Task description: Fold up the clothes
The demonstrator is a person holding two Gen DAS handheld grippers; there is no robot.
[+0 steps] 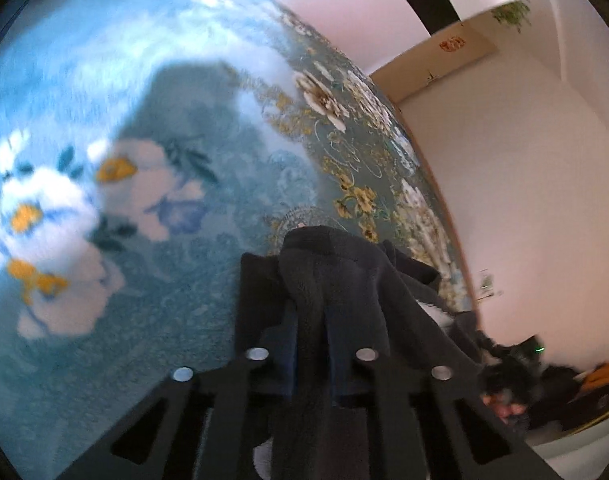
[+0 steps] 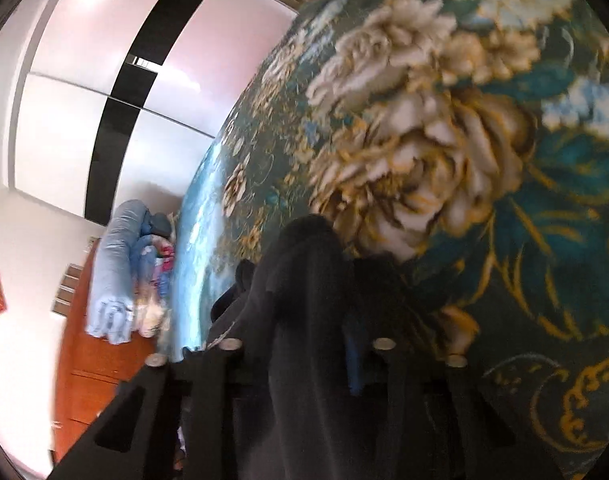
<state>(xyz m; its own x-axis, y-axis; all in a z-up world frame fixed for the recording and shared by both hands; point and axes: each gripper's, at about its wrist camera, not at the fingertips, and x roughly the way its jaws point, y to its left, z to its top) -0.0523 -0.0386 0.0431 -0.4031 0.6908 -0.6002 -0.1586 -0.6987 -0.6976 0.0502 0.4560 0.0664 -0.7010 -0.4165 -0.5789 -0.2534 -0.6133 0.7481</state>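
— Dark fleece garment [image 1: 336,280]: where is it, and who has it?

— Both hold it. The left hand-held gripper [image 1: 310,344] is pinched tight on a bunched fold of it, and the right hand-held gripper [image 2: 308,344] is pressed together on another dark fold [image 2: 304,272]. The cloth rises between each pair of fingers and drapes back toward the cameras, lifted above the floral blanket [image 1: 184,240] that covers the bed.

— How far along is the folding, would you say?

— Early, I judge. The garment is gathered and held up at two points, not laid flat; no neat crease shows. Spreading it, folding it over and setting it down all seem left to do.

— What can't you make out?

— Most of the garment. Only the pinched parts show, so its kind and full shape are hidden. A white patch [image 1: 436,314] beside the left fold is unclear. Both views are blurred, and the pile of bedding [image 2: 124,276] by the wall is hard to read.
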